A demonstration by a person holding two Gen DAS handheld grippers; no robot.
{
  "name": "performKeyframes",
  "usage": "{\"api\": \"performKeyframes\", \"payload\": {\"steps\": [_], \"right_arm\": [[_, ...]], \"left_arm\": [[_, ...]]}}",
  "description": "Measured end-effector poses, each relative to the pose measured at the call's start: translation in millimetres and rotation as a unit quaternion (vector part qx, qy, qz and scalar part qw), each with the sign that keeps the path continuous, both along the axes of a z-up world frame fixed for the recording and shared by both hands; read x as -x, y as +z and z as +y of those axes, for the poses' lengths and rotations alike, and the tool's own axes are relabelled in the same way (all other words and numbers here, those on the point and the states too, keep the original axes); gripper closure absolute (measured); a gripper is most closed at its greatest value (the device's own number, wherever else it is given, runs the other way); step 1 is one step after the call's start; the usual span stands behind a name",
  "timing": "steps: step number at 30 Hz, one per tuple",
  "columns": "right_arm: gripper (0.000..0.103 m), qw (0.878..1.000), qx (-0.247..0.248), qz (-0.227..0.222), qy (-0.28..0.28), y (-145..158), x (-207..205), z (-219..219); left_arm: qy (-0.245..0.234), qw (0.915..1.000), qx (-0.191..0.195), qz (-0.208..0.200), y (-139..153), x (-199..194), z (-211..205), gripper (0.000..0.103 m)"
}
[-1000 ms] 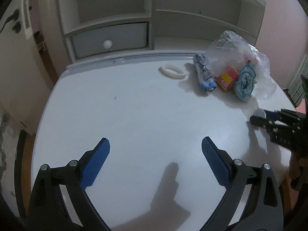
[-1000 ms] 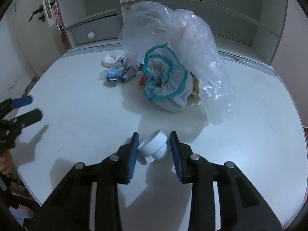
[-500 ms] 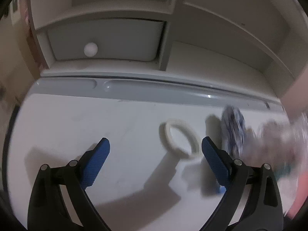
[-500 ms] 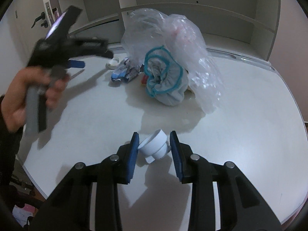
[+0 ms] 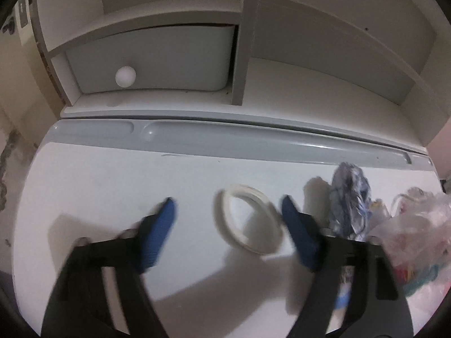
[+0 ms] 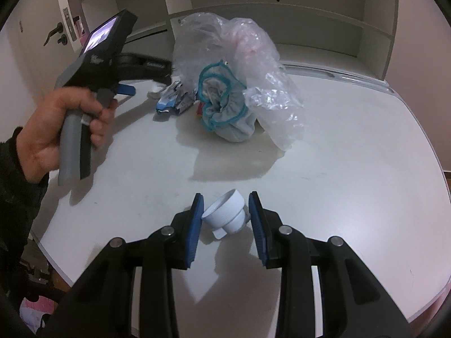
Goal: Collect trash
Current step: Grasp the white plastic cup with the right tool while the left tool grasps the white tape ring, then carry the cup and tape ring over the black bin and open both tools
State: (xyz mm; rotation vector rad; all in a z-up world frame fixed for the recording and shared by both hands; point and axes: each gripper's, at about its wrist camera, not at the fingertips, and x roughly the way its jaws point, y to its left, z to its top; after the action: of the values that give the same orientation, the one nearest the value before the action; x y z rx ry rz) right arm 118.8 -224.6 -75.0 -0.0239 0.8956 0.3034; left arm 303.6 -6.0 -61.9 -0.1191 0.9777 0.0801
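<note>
On the far part of the white desk [image 5: 98, 186], just short of the grey tray groove, lies a white tape ring [image 5: 249, 221], flat and between the blue pads of my left gripper [image 5: 228, 214]. To take it well, I judge that I should centre the ring between the pads, since it sits nearer the right pad, and press across its rim at desk height so that it does not skid or tip. Its jaws have just been closing, are about half open, and I cannot tell whether the right pad already touches the ring; the left pad stands clear. Right of the ring lie a crumpled blue-and-white wrapper [image 5: 349, 197] and a clear plastic bag [image 5: 417, 225] of collected rubbish. On the near side of the desk my right gripper [image 6: 227, 214] is clamped on a small white plastic cup [image 6: 225, 214], tilted on its side, with both pads against it.
</note>
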Motion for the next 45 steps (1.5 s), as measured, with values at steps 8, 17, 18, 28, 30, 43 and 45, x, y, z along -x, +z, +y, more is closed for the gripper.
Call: {"api": "performKeyframes", "payload": {"steps": [8, 17, 18, 28, 30, 43, 45], "right_arm": [[0.07, 1.0, -0.006, -0.019, -0.019, 16, 21, -14], [0.07, 0.992, -0.013, -0.041, -0.117, 35, 64, -99], [0.07, 0.989, -0.014, -0.042, -0.138, 36, 72, -117], [0.07, 0.946, -0.03, -0.031, -0.32, 20, 163, -273], [0.07, 0.935, -0.032, -0.023, -0.353, 11, 184, -299], [0.07, 0.858, -0.09, 0.084, -0.499, -103, 288, -411], [0.07, 0.851, -0.101, 0.101, -0.505, -124, 292, -421]], "left_arm": [[-0.022, 0.9996, -0.017, 0.003, 9, 30, 7, 0.067], [-0.113, 0.9922, -0.018, -0.05, 63, 118, -32, 0.067], [-0.138, 0.9886, -0.018, -0.059, 69, 131, -52, 0.067], [-0.338, 0.9367, 0.013, -0.09, 85, 220, -244, 0.067], [-0.381, 0.9199, 0.021, -0.089, 80, 241, -285, 0.067], [-0.596, 0.8015, 0.031, -0.032, -29, 368, -478, 0.067], [-0.605, 0.7954, 0.03, -0.01, -52, 371, -492, 0.067]]}}
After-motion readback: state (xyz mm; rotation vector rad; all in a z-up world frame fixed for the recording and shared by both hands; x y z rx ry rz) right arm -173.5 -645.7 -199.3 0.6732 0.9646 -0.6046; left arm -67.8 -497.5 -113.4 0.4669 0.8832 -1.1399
